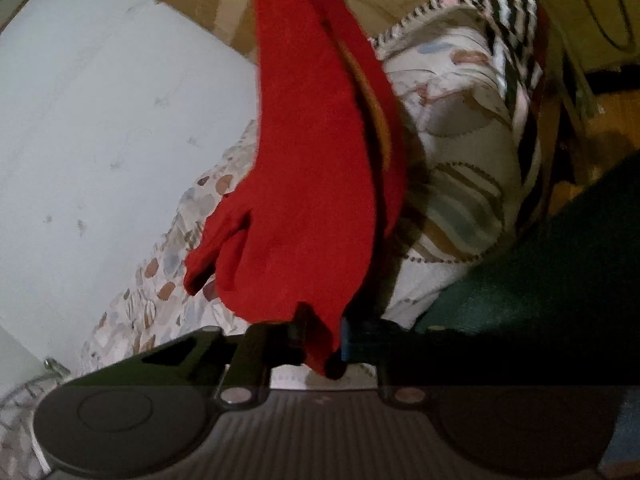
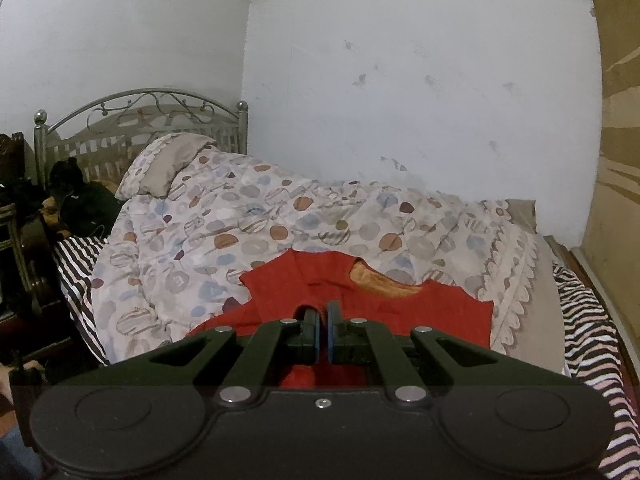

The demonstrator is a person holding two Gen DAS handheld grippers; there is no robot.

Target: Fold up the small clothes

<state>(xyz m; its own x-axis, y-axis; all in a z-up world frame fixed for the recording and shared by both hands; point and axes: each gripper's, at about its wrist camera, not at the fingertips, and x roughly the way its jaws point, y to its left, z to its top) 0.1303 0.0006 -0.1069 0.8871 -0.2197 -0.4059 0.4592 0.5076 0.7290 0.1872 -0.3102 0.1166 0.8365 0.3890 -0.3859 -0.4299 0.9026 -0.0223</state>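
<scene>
Clearly both tongs, left [image 1: 320, 336] and right [image 2: 323, 320], pinch the unlabelled red garment [image 1: 316, 160].

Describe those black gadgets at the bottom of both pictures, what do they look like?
Each hand-held gripper, left and right, is matte black plastic: a wide ribbed base with two round discs, angled link arms joined by silver pins, and two fingers with blue pads. No cables or sleeves show.

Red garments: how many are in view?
1: a red garment on the patterned quilt, a fold of it clamped in the left tongs. Others may lie hidden beneath.
</scene>
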